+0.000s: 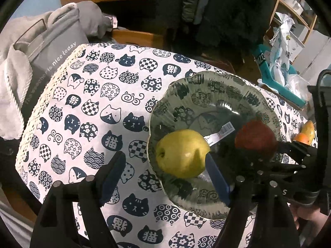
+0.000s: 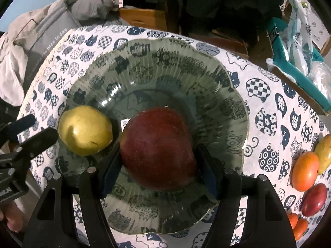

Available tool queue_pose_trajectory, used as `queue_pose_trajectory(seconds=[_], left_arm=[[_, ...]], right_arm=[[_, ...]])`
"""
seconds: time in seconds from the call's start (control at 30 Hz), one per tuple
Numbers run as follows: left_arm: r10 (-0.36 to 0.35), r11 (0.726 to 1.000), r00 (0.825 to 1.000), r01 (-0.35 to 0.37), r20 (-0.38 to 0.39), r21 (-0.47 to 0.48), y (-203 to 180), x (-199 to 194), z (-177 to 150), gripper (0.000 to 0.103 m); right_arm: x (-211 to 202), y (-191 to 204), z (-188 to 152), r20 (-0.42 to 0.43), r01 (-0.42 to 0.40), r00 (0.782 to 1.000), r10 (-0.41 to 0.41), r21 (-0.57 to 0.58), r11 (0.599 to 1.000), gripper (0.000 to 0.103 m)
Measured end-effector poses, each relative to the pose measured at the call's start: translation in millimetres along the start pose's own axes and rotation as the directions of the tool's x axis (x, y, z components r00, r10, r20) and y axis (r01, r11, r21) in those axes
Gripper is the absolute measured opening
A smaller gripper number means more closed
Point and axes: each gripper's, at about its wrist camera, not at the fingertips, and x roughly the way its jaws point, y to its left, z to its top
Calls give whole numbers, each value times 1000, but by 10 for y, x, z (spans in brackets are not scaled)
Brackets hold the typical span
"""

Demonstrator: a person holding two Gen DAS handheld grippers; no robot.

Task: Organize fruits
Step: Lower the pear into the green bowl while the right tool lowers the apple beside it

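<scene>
The glass bowl (image 2: 227, 86) stood on the worktop (image 1: 86, 107) and held two fruits: a yellow-green pear (image 2: 85, 130) at its left side and a red apple (image 2: 158, 147) in the middle. The right hand-held gripper (image 2: 158, 169) was clenched around the red apple. The left hand-held gripper (image 1: 165, 177) was released, one finger beside the pear. More fruits (image 2: 305, 171) lay on the cloth, right of the bowl.

Both wrist views look steeply down from close above, sharing the glass bowl (image 1: 206, 95) (image 2: 144, 62) and cat-print tablecloth (image 1: 93, 103) (image 2: 269, 103)
</scene>
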Motion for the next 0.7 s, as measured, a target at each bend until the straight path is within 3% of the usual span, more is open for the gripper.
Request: queue_pose_trajectory(seconds=[0.27, 0.7], left_arm=[[-4, 1000, 1000, 4, 9, -13, 42, -80, 4, 80], [-47, 999, 997, 48, 63, -2, -57, -377, 37, 81]], right_arm=[[-182, 19, 82, 69, -10, 998, 10, -2, 1000, 79], [-799, -90, 134, 209, -15, 978, 4, 53, 998, 79]])
